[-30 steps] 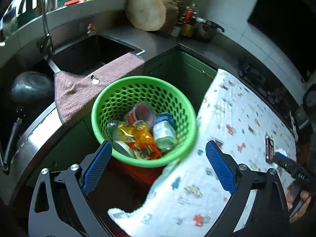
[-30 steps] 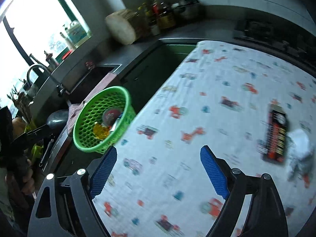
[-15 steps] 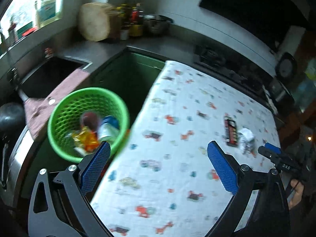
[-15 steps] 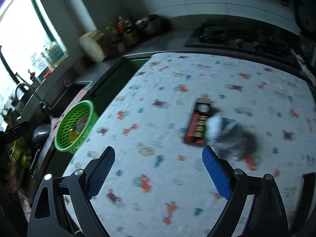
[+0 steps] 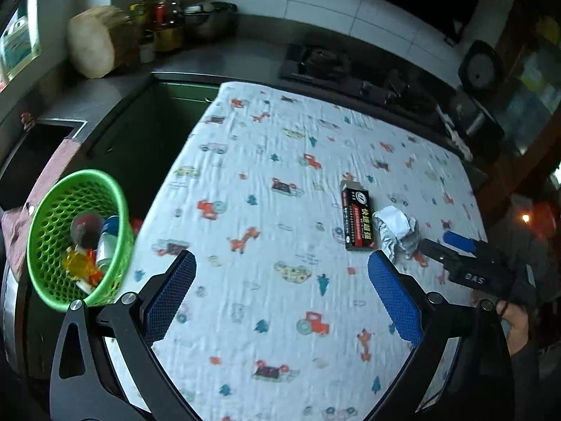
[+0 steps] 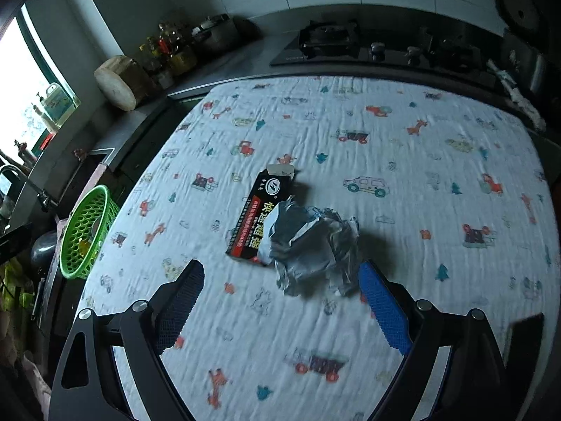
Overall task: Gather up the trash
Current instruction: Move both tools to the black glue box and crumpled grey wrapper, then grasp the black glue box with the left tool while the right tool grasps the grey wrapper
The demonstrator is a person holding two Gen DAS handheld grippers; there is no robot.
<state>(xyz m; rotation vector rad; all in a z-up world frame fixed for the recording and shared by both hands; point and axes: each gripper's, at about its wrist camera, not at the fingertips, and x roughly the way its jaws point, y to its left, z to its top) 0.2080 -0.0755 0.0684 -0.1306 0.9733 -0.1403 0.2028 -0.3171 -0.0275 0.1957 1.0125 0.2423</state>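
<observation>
One crumpled wad (image 6: 312, 245) lay touching one black box (image 6: 261, 210) on the patterned cloth (image 6: 403, 161), well apart from one green basket (image 5: 42, 210). Both grippers, left (image 5: 280, 291) and right (image 6: 280, 308), stood wide open, empty. Only the left view showed the basket's contents.

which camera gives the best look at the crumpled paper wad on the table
The right wrist view: the crumpled paper wad fills the middle of the picture, just ahead of the open right gripper, overlapping the black box. The left wrist view shows it small, far to the right, beside that box.
</observation>
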